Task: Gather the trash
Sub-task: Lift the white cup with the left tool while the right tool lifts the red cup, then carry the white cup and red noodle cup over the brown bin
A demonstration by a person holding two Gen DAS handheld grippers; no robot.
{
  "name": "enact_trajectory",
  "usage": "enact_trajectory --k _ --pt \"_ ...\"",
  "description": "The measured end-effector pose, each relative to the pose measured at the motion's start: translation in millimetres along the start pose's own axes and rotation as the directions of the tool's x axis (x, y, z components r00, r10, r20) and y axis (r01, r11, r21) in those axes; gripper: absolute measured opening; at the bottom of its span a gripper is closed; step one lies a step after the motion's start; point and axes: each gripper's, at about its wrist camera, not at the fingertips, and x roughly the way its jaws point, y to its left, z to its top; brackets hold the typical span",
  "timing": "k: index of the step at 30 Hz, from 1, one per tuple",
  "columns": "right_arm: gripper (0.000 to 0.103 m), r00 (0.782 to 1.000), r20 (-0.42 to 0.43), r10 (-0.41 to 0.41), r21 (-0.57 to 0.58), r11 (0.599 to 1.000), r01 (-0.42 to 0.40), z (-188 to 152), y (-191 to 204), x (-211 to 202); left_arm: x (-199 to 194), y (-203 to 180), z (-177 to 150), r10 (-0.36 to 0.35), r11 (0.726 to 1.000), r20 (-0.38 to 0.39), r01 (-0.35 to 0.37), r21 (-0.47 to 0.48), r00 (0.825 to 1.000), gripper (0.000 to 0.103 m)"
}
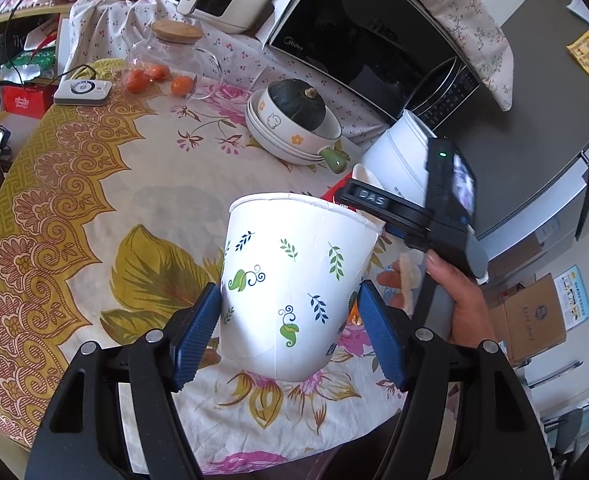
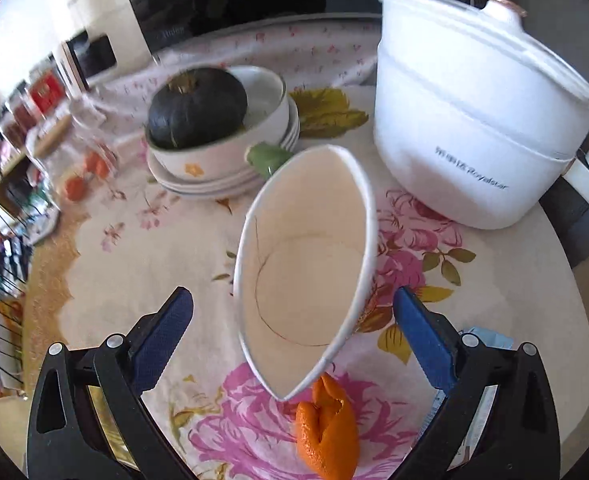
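The left hand-held gripper (image 1: 290,328) squeezed the paper cup (image 1: 294,280) oval; the right hand-held gripper (image 2: 294,340), at 3 o'clock, gaped empty, risking crushing.

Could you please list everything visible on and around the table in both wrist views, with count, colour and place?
paper cup: one, white with leaf prints, squeezed oval between the left gripper's pads, empty inside
orange peel: one, orange, on the tablecloth below the cup's rim
squash: one, dark green, in the top bowl
bowls: stack, white, mid table
electric pot: one, white, right of the bowls
glass jar: one, clear with wooden lid, far side
tangerines: three, orange, by the jar
microwave: one, black, behind the table
tablecloth: one, floral, covering the table
left gripper: blue pads, clamping the cup
right gripper: blue pads, open, touching nothing
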Motion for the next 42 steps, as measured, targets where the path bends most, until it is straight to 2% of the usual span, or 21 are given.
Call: enact_trajectory --k 2,3,4,5,9,17,26,34,42 --pt "0.096 0.999 -0.039 -0.037 0.017 0.999 0.038 2.6 -2.1 14.2 0.2 0.4 -0.3 0.001 1.0 -0.004 -0.001 -0.002 1.0 0.069" --pt "0.093 0.997 -0.07 -0.03 0.036 0.999 0.032 2.8 -5.8 24.0 -0.3 0.9 0.0 0.0 1.0 -0.003 0.0 -0.003 1.0 0.069" --pt "0.07 0.996 -0.091 -0.008 0.046 0.999 0.013 1.4 -8.4 29.5 -1.4 0.9 0.2 0.0 1.0 0.0 0.0 -0.002 1.0 0.069" --pt "0.071 0.994 -0.111 0.006 0.053 0.999 -0.001 0.0 -10.3 34.3 -2.6 0.9 0.4 0.0 1.0 0.005 0.0 -0.001 1.0 0.069" --pt "0.065 0.997 -0.065 0.044 0.069 0.997 -0.04 -7.0 -17.3 23.7 -5.1 2.9 1.5 0.005 1.0 0.017 -0.005 -0.009 1.0 0.069" --pt "0.065 0.998 0.042 0.042 0.05 0.998 -0.044 -15.8 -22.9 -24.5 -8.3 -2.0 -1.4 0.007 1.0 0.034 -0.007 -0.003 0.999 0.069" --pt "0.066 0.987 0.152 0.042 0.046 0.998 -0.049 -36.0 -35.4 -87.8 -14.1 -19.9 -13.9 0.0 0.999 0.058 -0.003 0.044 0.998 0.069" --pt "0.067 0.974 0.224 0.034 0.053 0.997 -0.047 -68.8 -48.3 -134.5 -22.9 -36.1 -26.5 -0.022 0.997 0.088 0.016 0.073 0.996 0.069" --pt "0.068 0.961 0.275 0.018 0.104 0.993 -0.048 -114.6 -78.5 -177.1 -33.3 -57.5 -50.3 -0.05 0.994 0.101 0.04 0.102 0.994 0.069"
